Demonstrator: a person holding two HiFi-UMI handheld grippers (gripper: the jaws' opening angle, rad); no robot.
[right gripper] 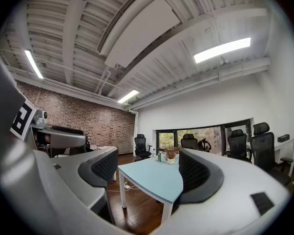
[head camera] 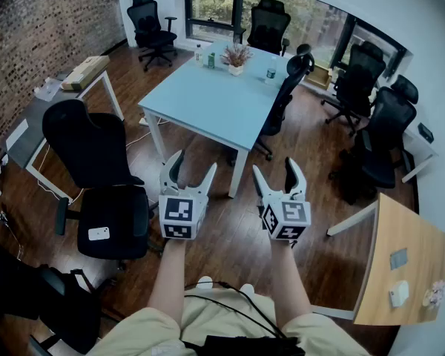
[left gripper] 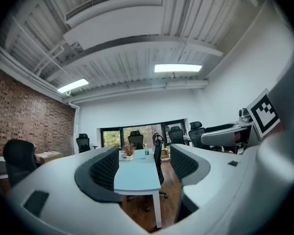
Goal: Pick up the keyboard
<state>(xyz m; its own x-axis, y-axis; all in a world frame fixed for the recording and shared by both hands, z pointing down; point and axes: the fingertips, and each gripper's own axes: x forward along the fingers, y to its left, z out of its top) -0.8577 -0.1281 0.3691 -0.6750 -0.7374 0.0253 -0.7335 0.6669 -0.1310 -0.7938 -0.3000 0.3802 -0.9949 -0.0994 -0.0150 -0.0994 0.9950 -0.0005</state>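
Observation:
I cannot make out a keyboard for certain. A flat white slab [head camera: 16, 134] lies on the grey desk [head camera: 37, 136] at the far left; too small to identify. My left gripper [head camera: 195, 162] and right gripper [head camera: 274, 166] are held level side by side over the wooden floor, in front of the near corner of a light blue table [head camera: 208, 106]. Both stand open with nothing between their fingers. In the left gripper view the left gripper [left gripper: 144, 168] frames the table [left gripper: 134, 173]. The right gripper [right gripper: 144, 173] looks along the same table [right gripper: 154, 177] in the right gripper view.
A potted plant [head camera: 236, 56] and small bottles stand at the blue table's far end. Black office chairs ring it; one [head camera: 104, 169] stands close on my left with a small white thing [head camera: 99, 233] on its seat. A wooden table [head camera: 400, 265] is at the right. A long cardboard box [head camera: 85, 71] lies on the grey desk.

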